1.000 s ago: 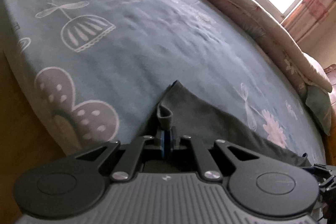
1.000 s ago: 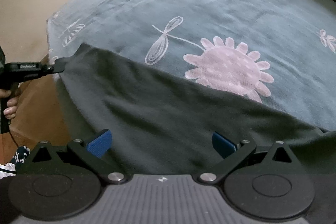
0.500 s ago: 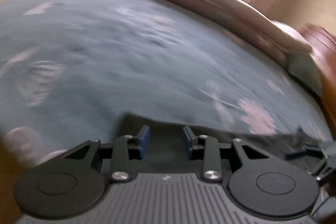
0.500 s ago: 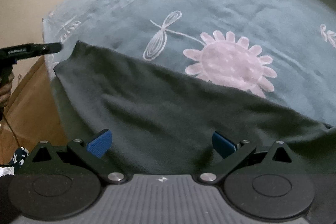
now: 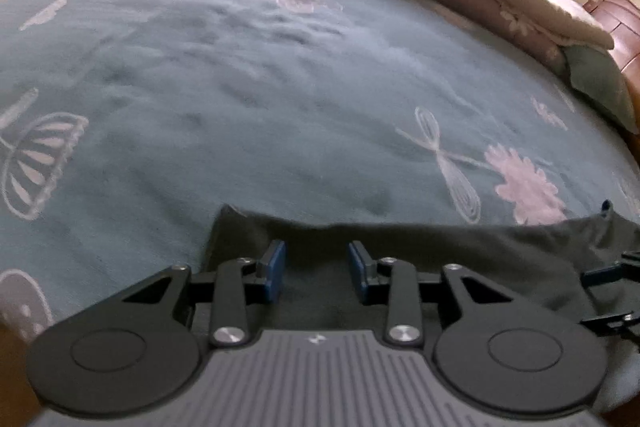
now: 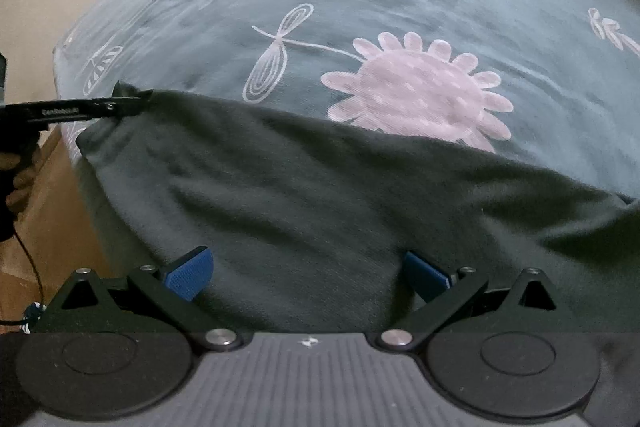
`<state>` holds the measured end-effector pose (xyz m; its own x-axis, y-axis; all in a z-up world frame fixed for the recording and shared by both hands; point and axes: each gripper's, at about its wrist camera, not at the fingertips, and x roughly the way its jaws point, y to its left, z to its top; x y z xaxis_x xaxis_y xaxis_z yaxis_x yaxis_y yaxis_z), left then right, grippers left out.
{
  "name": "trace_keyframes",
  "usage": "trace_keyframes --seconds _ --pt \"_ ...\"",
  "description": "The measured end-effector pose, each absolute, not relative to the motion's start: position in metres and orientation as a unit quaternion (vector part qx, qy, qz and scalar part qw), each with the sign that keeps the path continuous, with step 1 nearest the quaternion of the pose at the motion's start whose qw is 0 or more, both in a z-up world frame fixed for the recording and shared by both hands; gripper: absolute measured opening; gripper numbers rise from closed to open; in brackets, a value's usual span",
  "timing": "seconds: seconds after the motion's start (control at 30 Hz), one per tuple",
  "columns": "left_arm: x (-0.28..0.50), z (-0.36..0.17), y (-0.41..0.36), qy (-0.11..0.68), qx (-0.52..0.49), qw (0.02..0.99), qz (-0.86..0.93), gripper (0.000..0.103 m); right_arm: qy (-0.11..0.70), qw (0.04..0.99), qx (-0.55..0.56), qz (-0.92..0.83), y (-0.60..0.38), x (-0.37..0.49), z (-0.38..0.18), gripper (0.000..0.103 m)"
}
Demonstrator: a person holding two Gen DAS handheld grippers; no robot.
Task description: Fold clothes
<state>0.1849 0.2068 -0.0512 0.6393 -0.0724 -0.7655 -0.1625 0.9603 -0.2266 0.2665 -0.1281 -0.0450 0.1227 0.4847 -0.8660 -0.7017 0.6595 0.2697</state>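
Left wrist view: jaws parted over the near-left corner of the garment

Left wrist view shows the left gripper with its two blue pads standing apart; the jaws have just been opening, and nothing is pinched between them. Dark cloth lies under and between the pads, but I cannot tell if the pads touch it. This cloth is the dark grey-green soft fabric garment, spread flat on the teal bed sheet with pale printed flowers and dragonflies. Its far edge runs from left to right across the view, so the long axis of the garment is crosswise to the line in which this gripper points. The left corner of the garment is just ahead and a little to the left of the pads.

In the right wrist view the right gripper is spread wide, with the blue pads far from each other and only flat cloth below them. The same garment fills the lower half of this picture. The left gripper is seen there as a thin black tool at the far left corner of the cloth, with the hand of the person behind it.

I judge that the left gripper is nearer to that corner, and the right gripper is nearer to the middle and right part. For the next fold, each gripper probably must take its own end of the edge.
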Motion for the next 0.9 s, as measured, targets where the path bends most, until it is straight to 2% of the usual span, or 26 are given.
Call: trace_keyframes --seconds 0.13,0.27,0.6,0.9 --pt "0.176 -0.036 0.184 0.425 -0.124 0.896 -0.023 0.038 0.528 0.742 -0.097 0.402 -0.129 0.268 -0.047 0.103" --pt "0.165 -0.042 0.155 0.452 -0.106 0.883 -0.069 0.039 0.525 0.742 -0.093 0.406 -0.13 0.269 -0.048 0.103" --pt "0.143 -0.059 0.162 0.49 -0.109 0.865 0.005 0.042 0.516 0.741 -0.088 0.421 -0.135 0.267 -0.047 0.103" --pt "0.163 -0.035 0.125 0.465 -0.059 0.883 -0.028 0.042 0.553 0.696 -0.08 0.45 -0.143 0.256 -0.036 0.103"
